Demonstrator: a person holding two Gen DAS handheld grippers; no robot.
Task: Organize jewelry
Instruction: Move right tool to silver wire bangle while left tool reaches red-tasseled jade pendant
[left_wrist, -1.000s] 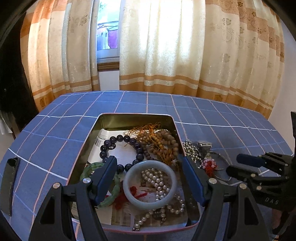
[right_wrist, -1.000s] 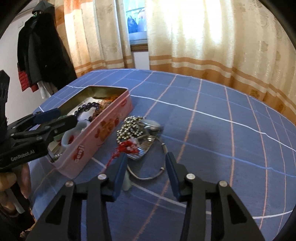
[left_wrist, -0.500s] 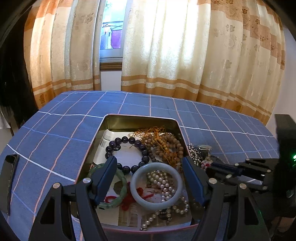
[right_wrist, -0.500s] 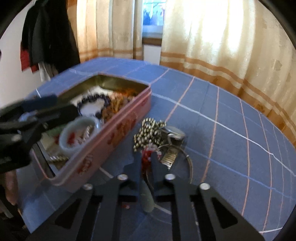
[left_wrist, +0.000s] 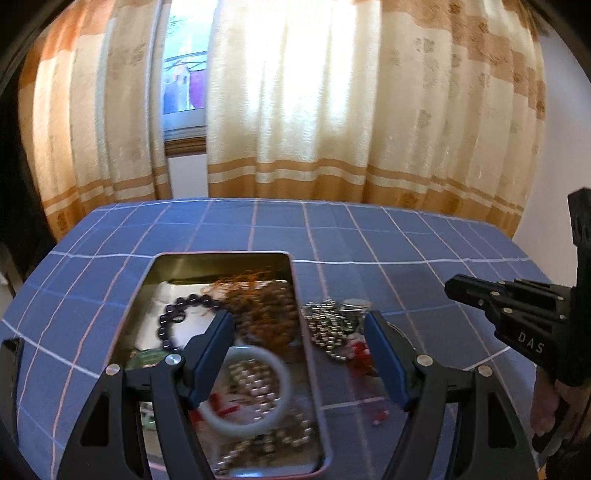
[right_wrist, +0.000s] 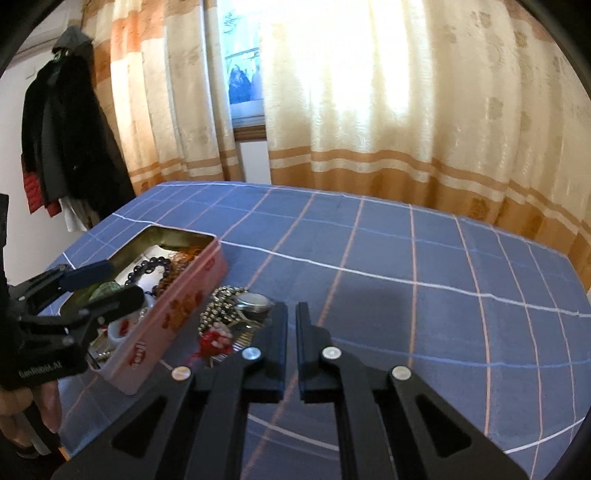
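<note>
Starting at the left, our left gripper (left_wrist: 298, 321) holds nothing and its jaws stand wide apart, as they did a second ago. It has drifted to the right: it was centred over the pink tin (left_wrist: 221, 254), and its fingers now frame the tin's right wall. The pale bangle (left_wrist: 286, 384), the dark beads and the pearls already lie inside the tin.

Just right of the tin, on the blue checked desk (right_wrist: 406, 314), the loose heap remains: a silver bead chain (right_wrist: 218, 306), a watch (right_wrist: 255, 301) and the red knotted charm (right_wrist: 214, 338).

Further right, our right gripper (right_wrist: 291, 314) has just closed. Its jaws were open around the red charm a second ago and are now almost together, with nothing visible between them. The gripper has also lifted, while the charm lies on the desk beside its left finger. We judge the pick missed, so that piece has yet to go into the tin and needs another try.

As for writing, the left gripper's body reads roughly "GenRobot.AI", though blurred. The right gripper's body shows "DAS". The tin's side carries red lettering we cannot read.
</note>
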